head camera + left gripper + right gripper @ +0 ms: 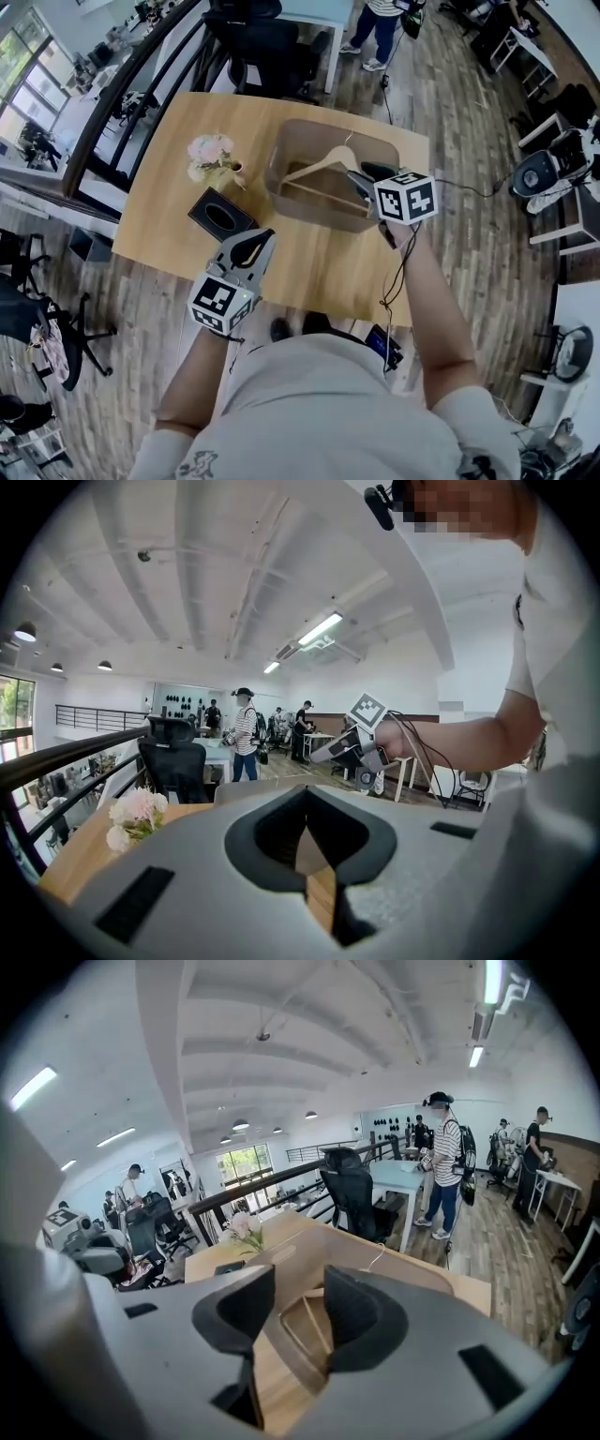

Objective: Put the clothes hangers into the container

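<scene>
The task looks close to its end, or already finished. One wooden clothes hanger (323, 169) with a metal hook lies inside the container (275, 178), a translucent brown tub on the far half of the bench (309, 272). No other hanger shows on the bench, so probably nothing is left to pick up. Whether a second hanger lies under the first one cannot be told.

The right gripper (361, 176) hangs over the right side of the container, near its rim and tilted down toward it. In the right gripper view its fingers (234, 1307) stand wide apart and grip nothing. Through the gap between them the hanger (309, 1321) is seen resting on the floor of the tub, apart from both fingers. This suggests that the hanger is already delivered and the hand is free.

The left gripper (251, 242) is over the near part of the bench, well apart from the container. In the left gripper view its fingers (272, 836) are closed, with the tips meeting, and they hold nothing; only bare wood shows behind them.

Besides the hanger, the container seems to hold nothing else. On the bench to its left stand a small bunch of pale flowers (211, 155) and a black box with an oval opening (220, 214), both outside the tub.
</scene>
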Demonstrator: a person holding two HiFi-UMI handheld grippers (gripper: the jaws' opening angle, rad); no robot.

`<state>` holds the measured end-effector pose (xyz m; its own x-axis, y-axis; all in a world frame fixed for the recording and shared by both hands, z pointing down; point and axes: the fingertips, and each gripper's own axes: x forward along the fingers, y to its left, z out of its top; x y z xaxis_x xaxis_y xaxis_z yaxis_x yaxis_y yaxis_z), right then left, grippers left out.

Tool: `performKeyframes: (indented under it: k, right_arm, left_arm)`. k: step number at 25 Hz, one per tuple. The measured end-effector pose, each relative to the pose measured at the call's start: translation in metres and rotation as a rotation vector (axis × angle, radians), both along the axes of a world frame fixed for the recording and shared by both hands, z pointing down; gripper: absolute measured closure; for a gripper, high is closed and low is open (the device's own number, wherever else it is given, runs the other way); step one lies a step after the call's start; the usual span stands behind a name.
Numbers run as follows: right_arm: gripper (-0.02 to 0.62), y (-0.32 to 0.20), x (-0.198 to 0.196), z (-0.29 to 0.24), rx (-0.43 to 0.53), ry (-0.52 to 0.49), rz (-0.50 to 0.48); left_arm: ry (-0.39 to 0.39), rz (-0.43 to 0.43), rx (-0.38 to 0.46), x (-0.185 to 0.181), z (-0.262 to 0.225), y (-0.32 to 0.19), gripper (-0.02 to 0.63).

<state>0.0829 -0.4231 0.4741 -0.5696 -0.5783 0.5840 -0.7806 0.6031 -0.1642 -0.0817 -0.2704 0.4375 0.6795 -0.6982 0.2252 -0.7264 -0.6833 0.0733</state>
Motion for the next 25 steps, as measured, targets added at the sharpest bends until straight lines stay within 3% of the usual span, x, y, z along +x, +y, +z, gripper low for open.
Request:
performKeyframes:
  k: [25]
  right_arm:
    - [0.583, 0.183, -0.051, -0.025, 0.270, -0.053, 0.050]
  left_arm:
    - [0.024, 0.088, 0.079, -0.040, -0.024, 0.099, 0.600]
